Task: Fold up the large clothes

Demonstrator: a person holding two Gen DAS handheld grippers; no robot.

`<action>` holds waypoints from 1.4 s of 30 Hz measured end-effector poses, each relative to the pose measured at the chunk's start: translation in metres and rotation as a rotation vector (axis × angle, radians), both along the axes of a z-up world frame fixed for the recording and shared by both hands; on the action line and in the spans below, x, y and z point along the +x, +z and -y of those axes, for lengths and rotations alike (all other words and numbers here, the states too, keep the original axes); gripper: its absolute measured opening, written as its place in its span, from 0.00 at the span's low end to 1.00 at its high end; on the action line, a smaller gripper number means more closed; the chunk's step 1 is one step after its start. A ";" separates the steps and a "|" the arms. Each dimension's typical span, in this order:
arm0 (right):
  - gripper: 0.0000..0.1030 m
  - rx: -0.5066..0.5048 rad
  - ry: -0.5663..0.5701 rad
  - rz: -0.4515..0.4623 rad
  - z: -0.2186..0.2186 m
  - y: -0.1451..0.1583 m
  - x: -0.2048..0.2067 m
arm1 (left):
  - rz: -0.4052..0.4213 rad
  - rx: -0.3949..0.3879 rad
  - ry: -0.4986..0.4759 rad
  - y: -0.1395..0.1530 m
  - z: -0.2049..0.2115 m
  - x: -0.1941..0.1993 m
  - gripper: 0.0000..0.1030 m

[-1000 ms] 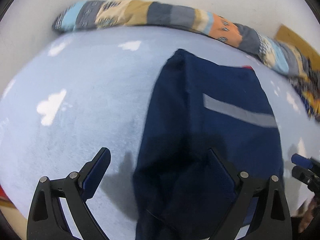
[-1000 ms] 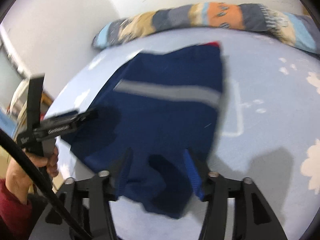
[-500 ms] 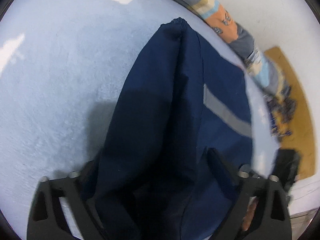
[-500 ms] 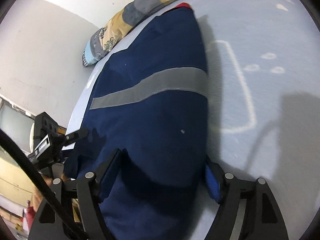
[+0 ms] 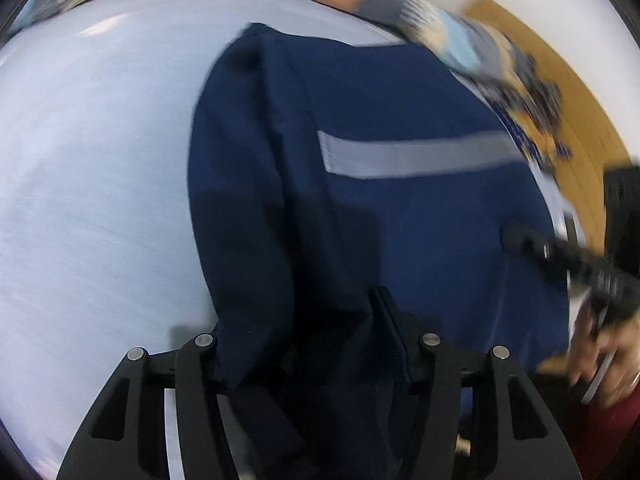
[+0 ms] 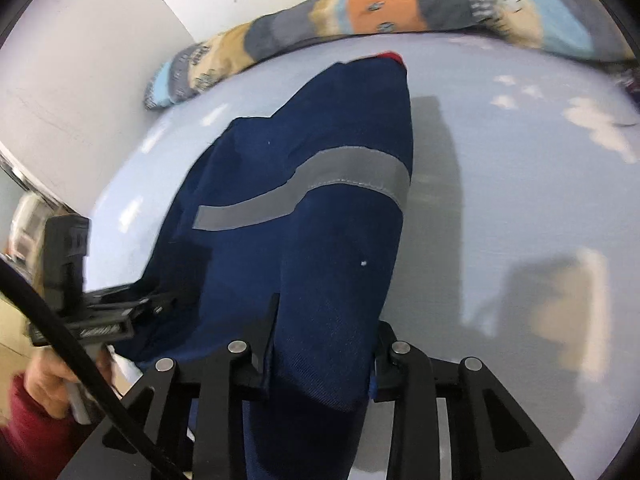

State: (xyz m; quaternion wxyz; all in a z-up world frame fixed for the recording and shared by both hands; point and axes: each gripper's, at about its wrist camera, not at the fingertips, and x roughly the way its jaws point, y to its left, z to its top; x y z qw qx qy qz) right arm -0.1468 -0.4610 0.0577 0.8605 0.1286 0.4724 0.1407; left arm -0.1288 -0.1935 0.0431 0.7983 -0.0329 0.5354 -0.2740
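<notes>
Navy garment [image 5: 400, 220] on the pale blue bedsheet [image 5: 92, 184], near hem bunched between my left gripper [image 5: 296, 344] and right gripper [image 6: 324, 332], both just closing on cloth; a shallow bite risks layers slipping, skewing the fold

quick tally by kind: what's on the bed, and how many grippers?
Garment, navy with a grey stripe: 1
Patterned blanket: 1
Grippers: 2, left, right, both closed on the garment
Total: 4
</notes>
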 end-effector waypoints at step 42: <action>0.37 -0.156 -0.151 0.118 -0.020 -0.032 -0.089 | 0.545 0.277 0.124 0.003 0.053 -0.106 0.92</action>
